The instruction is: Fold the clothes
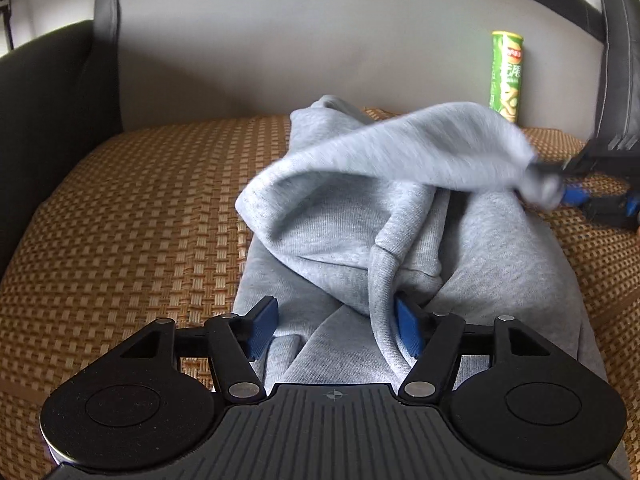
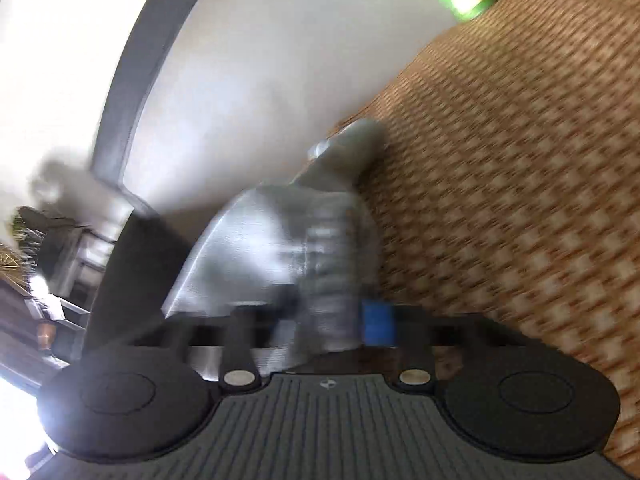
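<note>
On the woven mat (image 1: 140,220) of a dark-armed sofa, a grey hoodie (image 1: 472,248) lay bunched, its body running from the near edge toward the pale backrest (image 1: 280,48). My left tongs (image 1: 336,330) stood open over the near end of the garment, blue pads apart on either side of a fold, neither pressing it; a drawstring (image 1: 384,312) curved down just beside the right-hand pad. My right tongs (image 1: 560,190) were clamped on a grey sleeve (image 1: 400,148), which I had stretched up and across above the body of the hoodie. From the right wrist camera, badly blurred, the ribbed grey cuff (image 2: 328,280) sat pinched between the tongs (image 2: 332,320), one blue pad (image 2: 378,322) showing at its side. A green crisp tube (image 1: 506,76) stood upright against the backrest, well apart from the clothing.
</note>
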The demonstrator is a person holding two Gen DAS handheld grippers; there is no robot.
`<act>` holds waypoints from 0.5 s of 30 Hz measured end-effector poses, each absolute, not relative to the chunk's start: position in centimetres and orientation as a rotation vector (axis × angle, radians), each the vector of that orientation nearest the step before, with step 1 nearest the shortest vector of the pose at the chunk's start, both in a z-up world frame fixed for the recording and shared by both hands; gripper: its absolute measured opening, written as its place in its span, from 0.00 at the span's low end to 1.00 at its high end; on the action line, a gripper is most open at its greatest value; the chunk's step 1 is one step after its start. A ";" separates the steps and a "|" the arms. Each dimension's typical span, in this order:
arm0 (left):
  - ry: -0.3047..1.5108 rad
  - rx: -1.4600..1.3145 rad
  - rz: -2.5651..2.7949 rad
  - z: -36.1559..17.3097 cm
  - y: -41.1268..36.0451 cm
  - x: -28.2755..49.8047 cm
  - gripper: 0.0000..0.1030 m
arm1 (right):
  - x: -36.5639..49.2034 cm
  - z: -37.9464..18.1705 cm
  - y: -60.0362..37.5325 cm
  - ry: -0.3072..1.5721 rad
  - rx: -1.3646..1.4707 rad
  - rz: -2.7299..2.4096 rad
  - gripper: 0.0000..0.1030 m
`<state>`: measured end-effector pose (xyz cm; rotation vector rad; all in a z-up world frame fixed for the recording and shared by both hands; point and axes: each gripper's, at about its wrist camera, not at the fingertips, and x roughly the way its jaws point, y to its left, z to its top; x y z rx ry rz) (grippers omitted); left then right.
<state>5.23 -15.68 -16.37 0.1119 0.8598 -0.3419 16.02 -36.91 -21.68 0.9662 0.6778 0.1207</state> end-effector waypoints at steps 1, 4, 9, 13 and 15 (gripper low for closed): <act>0.857 0.113 -0.339 -16.4 -15.7 5.1 0.63 | 15.6 -19.9 -37.0 0.637 0.973 0.145 0.31; 0.849 0.114 -0.330 -16.3 -15.8 4.8 0.63 | 14.1 -14.6 -37.4 0.513 0.991 0.218 0.17; 0.832 0.126 -0.313 -15.8 -15.9 4.2 0.63 | 11.9 -4.7 -38.2 0.392 0.888 0.277 0.11; 0.826 0.115 -0.298 -15.6 -15.7 3.5 0.61 | 8.8 -2.5 -36.4 0.440 0.786 0.296 0.11; 0.818 0.102 -0.291 -15.5 -15.3 3.1 0.60 | 7.0 -2.6 -36.0 0.447 0.826 0.285 0.11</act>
